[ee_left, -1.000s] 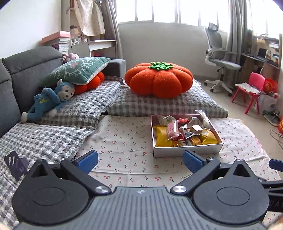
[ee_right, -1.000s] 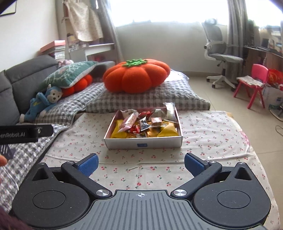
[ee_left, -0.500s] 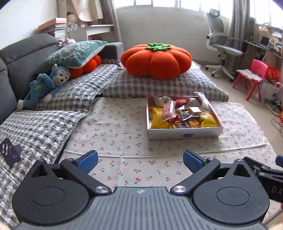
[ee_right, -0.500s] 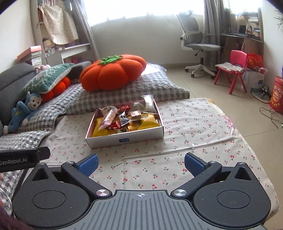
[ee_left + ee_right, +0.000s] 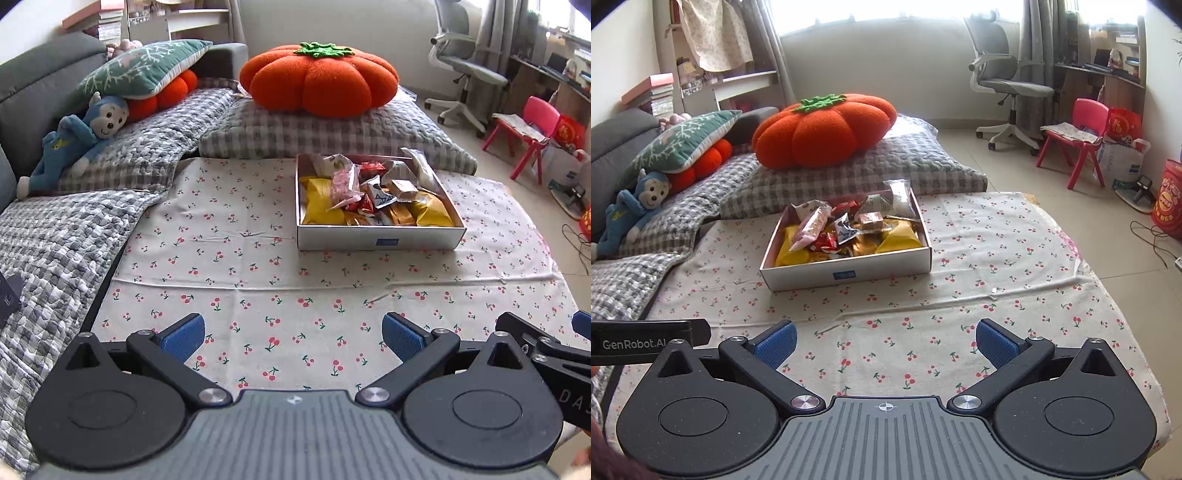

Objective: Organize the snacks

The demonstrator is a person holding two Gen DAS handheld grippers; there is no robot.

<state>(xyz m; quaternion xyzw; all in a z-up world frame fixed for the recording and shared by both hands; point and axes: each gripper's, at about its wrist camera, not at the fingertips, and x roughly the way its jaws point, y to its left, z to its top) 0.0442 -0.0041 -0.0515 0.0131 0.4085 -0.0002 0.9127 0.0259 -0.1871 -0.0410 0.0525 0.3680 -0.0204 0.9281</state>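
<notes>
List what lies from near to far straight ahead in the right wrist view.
Right tongs → cherry-print cloth → white snack box → grey checked cushion → orange pumpkin pillow → window wall.

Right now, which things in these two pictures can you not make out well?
- Lower snacks in the box: both views, covered by the packets on top.
- Blue label on the box front: both views, text too small.
- Dark tag on the grey blanket: left view, cut by the edge.
- Other gripper: each view shows only a part at the edge, its jaws hidden.
</notes>
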